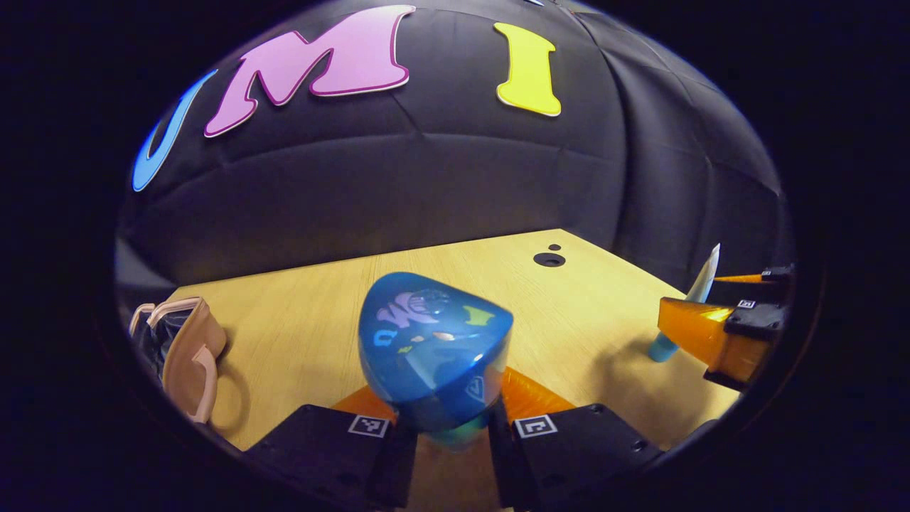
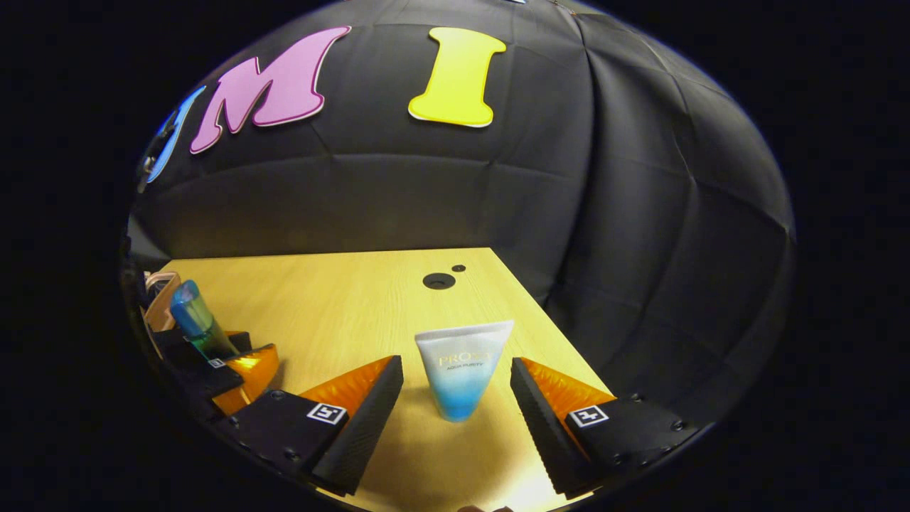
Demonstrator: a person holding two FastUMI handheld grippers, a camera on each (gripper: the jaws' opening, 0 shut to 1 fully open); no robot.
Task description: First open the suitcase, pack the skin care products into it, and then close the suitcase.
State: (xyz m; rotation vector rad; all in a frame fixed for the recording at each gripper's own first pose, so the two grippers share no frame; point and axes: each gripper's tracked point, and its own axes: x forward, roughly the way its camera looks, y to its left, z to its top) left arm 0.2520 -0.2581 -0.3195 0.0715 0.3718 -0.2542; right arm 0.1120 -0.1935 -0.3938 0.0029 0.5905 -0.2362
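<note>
Left gripper (image 1: 446, 427): clenched on the blue bottle (image 1: 435, 348), both fingers on its lower body, lifted above the table (image 1: 306, 320).
Right gripper (image 2: 456, 398): jaws spread wide, the tube (image 2: 462, 377) standing cap-down between them, untouched.
Suitcase (image 1: 186, 355): at the table's left edge; only a corner shows, seemingly open.
Handling: bottle hard and glossy, likely slippery; hold low. Tube soft, light, tippy; pinch mid-body.
Room: the tube stands near the right edge; bare wood stretches back to the cable hole (image 2: 439, 280).
</note>
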